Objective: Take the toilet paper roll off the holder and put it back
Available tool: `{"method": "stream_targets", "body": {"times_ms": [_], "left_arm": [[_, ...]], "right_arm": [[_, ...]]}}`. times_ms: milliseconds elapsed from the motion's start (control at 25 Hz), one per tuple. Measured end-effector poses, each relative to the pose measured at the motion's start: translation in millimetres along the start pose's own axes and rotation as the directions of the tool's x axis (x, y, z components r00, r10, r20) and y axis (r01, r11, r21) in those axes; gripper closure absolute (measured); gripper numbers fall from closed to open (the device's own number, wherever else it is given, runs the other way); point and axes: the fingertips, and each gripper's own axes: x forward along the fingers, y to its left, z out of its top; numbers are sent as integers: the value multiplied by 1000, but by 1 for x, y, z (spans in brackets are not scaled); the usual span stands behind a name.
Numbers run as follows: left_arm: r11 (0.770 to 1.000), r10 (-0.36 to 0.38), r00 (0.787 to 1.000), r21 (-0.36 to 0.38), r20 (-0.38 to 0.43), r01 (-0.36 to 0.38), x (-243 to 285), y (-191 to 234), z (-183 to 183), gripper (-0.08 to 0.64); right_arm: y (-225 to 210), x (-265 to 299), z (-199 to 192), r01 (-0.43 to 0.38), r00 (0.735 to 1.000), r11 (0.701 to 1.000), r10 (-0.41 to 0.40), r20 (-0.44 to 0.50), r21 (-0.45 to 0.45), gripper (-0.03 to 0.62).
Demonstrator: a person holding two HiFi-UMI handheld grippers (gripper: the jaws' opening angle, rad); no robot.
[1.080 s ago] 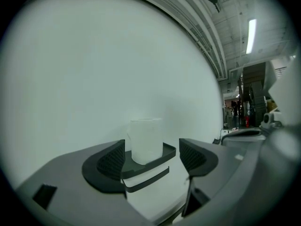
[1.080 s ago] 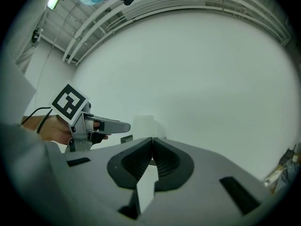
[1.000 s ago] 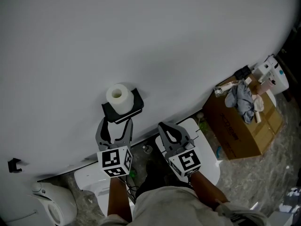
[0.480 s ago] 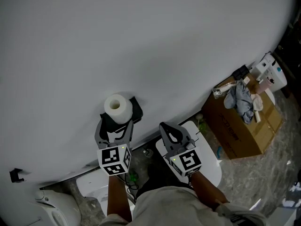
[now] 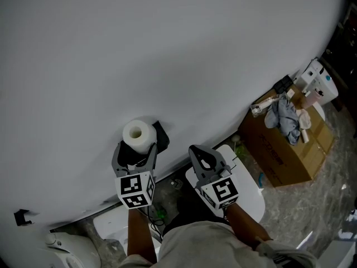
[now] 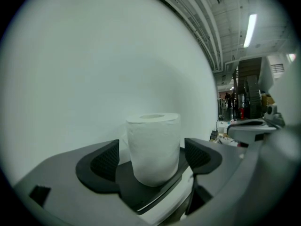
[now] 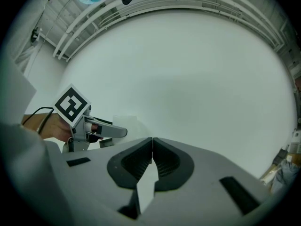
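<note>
left gripper (image 5: 134,149) advanced, jaws just opened wider, toilet roll (image 5: 137,133) between them

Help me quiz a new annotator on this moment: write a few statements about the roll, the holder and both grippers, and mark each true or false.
1. The toilet paper roll stands upright on the black holder. True.
2. The left gripper is clamped on the roll. False: its jaws have just been opening and stand apart on either side of the roll, with the pads clear of it.
3. The right gripper has its jaws together with nothing between them. True.
4. In the head view, the cardboard box lies to the left of both grippers. False: the cardboard box sits on the floor at the right.
</note>
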Motion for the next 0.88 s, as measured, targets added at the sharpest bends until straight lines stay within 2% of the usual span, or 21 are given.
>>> {"method": "stream_targets", "body": {"times_ms": [360, 680, 880], "left_arm": [[999, -24, 999, 28, -39, 25, 11, -1, -2, 137], [995, -9, 996, 94, -93, 18, 17, -3, -8, 137], [995, 11, 994, 102, -111, 0, 22, 0, -10, 137]], "right_arm": [[-1, 4, 0, 13, 1000, 1000, -13, 4, 4, 588], [-5, 4, -2, 21, 1000, 1000, -21, -12, 6, 588], [-3, 8, -2, 19, 1000, 1000, -19, -13, 3, 588]]}}
